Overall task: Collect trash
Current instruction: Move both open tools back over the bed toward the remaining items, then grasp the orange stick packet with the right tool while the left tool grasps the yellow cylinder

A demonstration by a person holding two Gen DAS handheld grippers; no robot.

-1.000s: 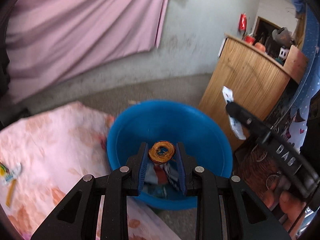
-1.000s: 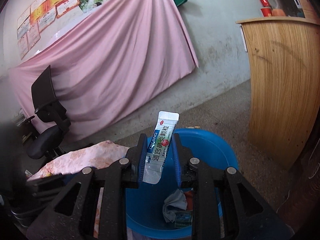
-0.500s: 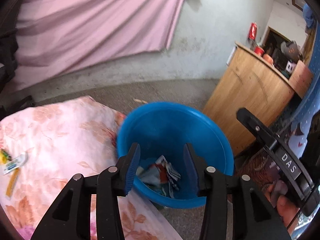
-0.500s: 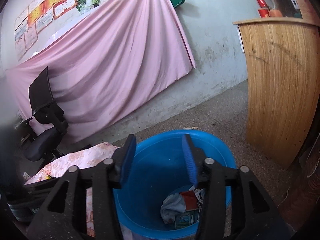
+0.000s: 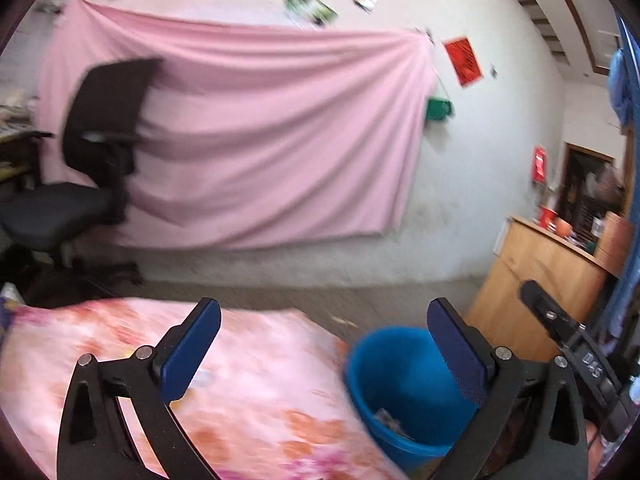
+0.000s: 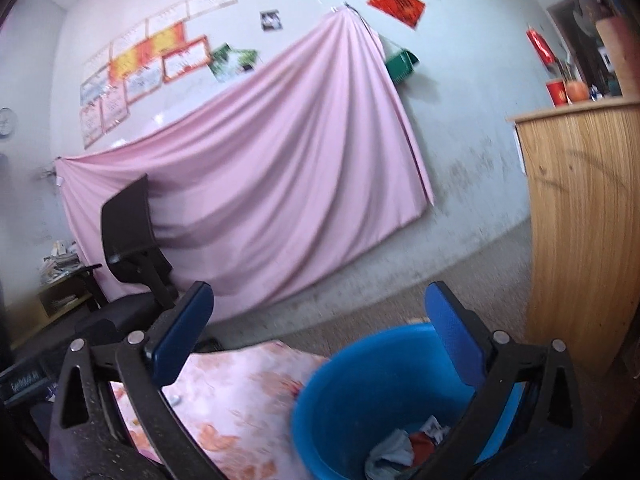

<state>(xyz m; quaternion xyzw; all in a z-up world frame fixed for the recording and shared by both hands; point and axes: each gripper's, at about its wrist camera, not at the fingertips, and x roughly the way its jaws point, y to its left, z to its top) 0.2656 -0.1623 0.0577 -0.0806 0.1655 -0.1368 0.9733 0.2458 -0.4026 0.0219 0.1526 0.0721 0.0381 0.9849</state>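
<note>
Left wrist: left tool [image 5: 324, 344] spread wide above bucket [image 5: 394, 380].

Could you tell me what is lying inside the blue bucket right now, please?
The blue bucket holds crumpled wrappers at its bottom; the right gripper's finger covers part of them.

A round blue plastic bucket [image 6: 360, 396] stands upright on the floor, just beside the edge of the pink floral cloth, holding at its bottom a small heap of crumpled trash [image 6: 404, 446]: a grey wad, something red, white wrapper scraps.
</note>
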